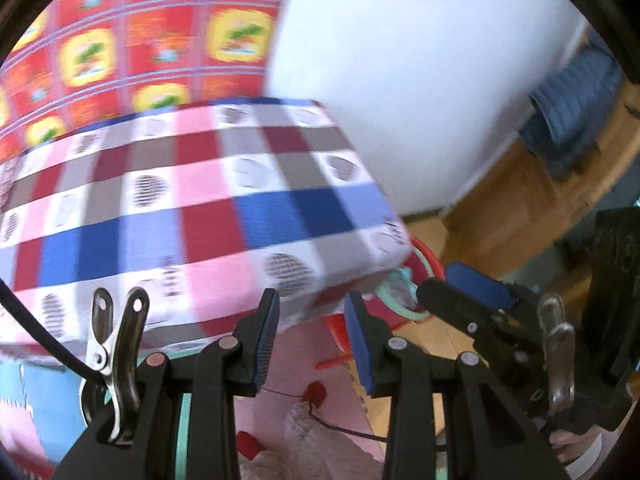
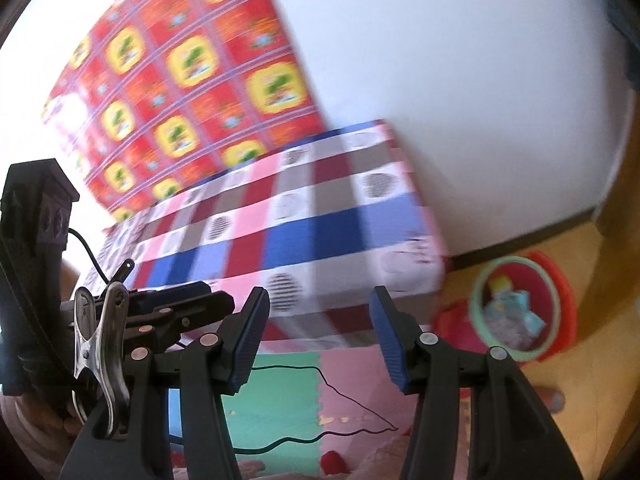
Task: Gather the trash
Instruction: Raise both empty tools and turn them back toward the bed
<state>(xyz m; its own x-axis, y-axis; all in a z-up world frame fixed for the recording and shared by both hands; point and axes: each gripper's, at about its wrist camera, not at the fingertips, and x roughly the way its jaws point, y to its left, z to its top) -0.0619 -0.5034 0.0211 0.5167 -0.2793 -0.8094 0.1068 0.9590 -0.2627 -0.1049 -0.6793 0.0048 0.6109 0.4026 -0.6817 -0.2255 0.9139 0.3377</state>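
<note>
A red bin with a green rim [image 2: 520, 312] stands on the floor by the bed's corner and holds several wrappers and bits of paper. In the left wrist view only its rim [image 1: 426, 262] shows past that corner. My left gripper [image 1: 314, 340] is open with nothing between its blue pads and hangs over the bed's edge and the floor mat. My right gripper [image 2: 320, 340] is open and empty too, left of the bin. Each gripper shows in the other's view: the right gripper [image 1: 452, 288] and the left gripper [image 2: 200, 298]. Small red scraps [image 1: 316, 394] [image 2: 332, 462] lie on the mat below.
A bed with a checked sheet [image 1: 200, 200] [image 2: 320, 220] fills the middle, with a red patterned mattress [image 1: 140, 40] leaning behind it on the white wall. Foam floor mats [image 2: 276, 400] carry a thin black cord [image 2: 344, 394]. Wooden floor [image 1: 500, 200] lies to the right.
</note>
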